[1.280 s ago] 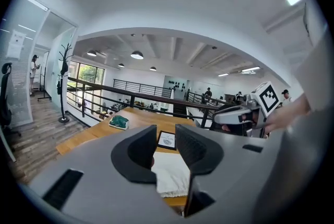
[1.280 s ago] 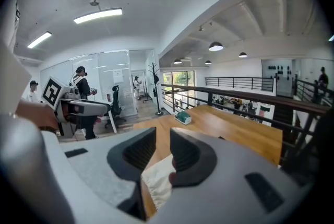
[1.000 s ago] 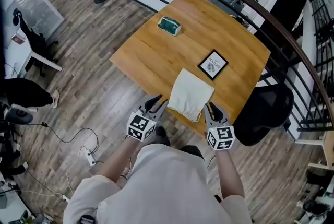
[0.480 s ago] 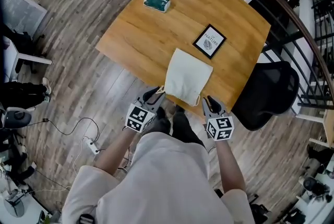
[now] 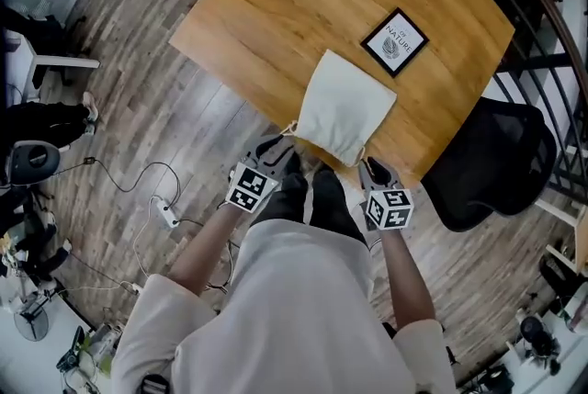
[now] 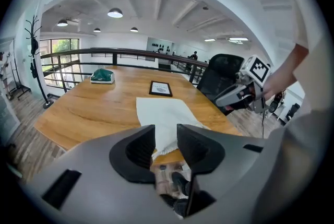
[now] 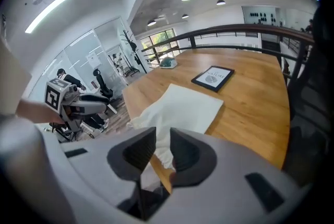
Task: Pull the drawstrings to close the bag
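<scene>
Wooden tabletop: cream cloth drawstring bag lies flat, gathered mouth overhanging near edge. Left tool just off that edge, jaws wide, just been opening, nothing between them. Right tool near mouth's other corner, jaws narrowly apart, gripping nothing.

"NATURE" on black-framed picture

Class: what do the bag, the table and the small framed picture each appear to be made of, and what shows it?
Bag: probably cotton or canvas cloth, matte off-white; it lies limp and gathers in folds at its mouth.
Table: wood or veneer, smooth, with grain lines showing.
Framed picture: black frame of unclear material, with a pale printed insert.
</scene>
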{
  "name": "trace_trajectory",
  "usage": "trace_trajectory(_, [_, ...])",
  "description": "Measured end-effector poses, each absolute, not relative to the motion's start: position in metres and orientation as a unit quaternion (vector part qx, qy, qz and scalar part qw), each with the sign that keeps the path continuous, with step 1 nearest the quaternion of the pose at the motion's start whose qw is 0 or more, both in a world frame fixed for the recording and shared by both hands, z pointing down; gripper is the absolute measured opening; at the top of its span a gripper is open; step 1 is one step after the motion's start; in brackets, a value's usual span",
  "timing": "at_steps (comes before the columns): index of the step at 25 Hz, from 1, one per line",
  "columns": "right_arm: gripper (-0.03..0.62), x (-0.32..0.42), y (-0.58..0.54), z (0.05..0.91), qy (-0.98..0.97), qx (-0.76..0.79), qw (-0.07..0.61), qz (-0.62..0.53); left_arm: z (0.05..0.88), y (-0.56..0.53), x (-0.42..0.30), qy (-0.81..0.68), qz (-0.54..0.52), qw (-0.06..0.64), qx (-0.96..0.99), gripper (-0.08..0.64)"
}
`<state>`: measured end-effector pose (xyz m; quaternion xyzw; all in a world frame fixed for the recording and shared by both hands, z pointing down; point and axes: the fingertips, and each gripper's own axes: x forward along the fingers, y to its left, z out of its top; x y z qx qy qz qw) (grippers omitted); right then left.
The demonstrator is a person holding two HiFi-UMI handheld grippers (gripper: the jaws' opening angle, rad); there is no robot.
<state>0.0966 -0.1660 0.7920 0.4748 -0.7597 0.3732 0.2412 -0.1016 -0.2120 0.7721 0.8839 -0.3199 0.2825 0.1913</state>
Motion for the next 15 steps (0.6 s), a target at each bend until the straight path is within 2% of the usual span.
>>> trace_trajectory(9, [0.071, 0.094, -0.155, 0.845, -0.731, 0.464, 0.255, 0.43, 0.858, -0.205, -0.114, -0.298, 0.376, 0.18, 0.859, 0.129])
trace_trajectory(15, [0.097, 0.096, -0.152, 0.873, -0.704, 0.47, 0.247, 0.472, 0.905, -0.204, -0.116, -0.258, 0.455, 0.133, 0.842, 0.13])
